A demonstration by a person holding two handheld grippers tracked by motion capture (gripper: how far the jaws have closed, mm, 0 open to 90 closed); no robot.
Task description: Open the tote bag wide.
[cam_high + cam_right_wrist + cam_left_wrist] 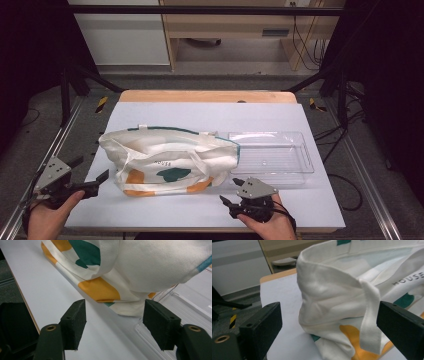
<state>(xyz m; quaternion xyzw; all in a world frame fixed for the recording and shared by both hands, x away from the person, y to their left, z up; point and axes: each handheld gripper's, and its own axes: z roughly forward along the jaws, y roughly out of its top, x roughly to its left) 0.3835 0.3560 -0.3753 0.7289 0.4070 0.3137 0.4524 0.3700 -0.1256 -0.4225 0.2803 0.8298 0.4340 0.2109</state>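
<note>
High view: a cream tote bag (167,161) with green and orange patches lies on its side on the pale table (210,117), left of centre and nearer the front edge than the back. Its open mouth, trimmed in green, faces the back edge, and its right end overlaps the left end of a clear plastic tray (280,157) that sits toward the right edge.

The left gripper (90,175) is held at the front left corner, jaws spread apart and holding nothing, pointing at the bag's left end and just short of it. Left gripper view shows the folded cloth and one hanging handle strap (369,322) between the two black jaws, with gaps on both sides.

The right gripper (232,192) hovers near the front edge, just beside the bag's lower right corner and the tray's front rim. Right gripper view shows its jaws apart and empty, with that corner of the bag beyond them.
</note>
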